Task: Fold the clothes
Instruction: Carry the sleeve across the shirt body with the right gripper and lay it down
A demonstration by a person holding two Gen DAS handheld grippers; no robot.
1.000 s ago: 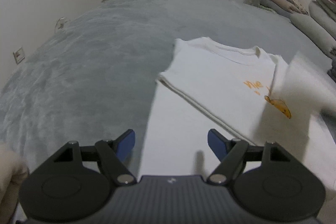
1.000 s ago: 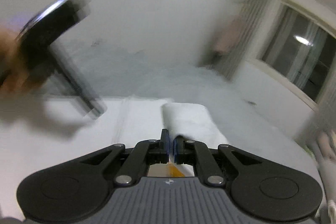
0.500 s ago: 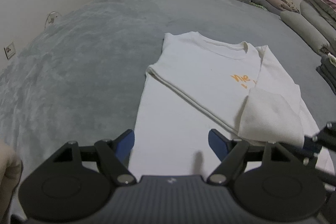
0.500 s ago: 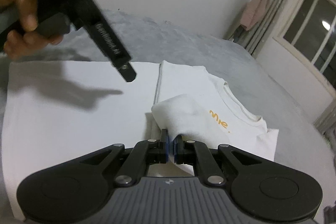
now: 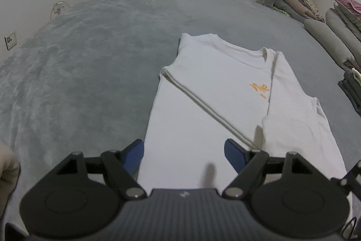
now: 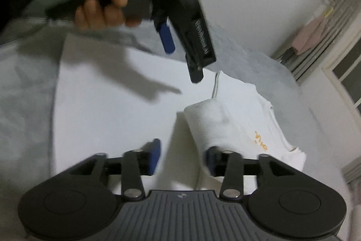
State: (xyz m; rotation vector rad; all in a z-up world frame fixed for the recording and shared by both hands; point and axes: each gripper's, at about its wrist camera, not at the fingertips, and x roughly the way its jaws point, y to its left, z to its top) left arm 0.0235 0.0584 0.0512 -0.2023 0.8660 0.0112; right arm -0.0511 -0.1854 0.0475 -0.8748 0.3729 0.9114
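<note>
Orange lettering [image 5: 259, 87] on white T-shirt [image 5: 203, 119]

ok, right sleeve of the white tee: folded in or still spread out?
Folded in. The sleeve lies doubled back over the white tee, partly covering the orange print.

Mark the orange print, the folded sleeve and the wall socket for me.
orange print [image 5: 259, 87], left wrist view, on the lettering on the shirt's chest.
folded sleeve [image 6: 209, 121], right wrist view, on its rounded upper fold.
wall socket [image 5: 10, 40], left wrist view, on the plate's face.
</note>
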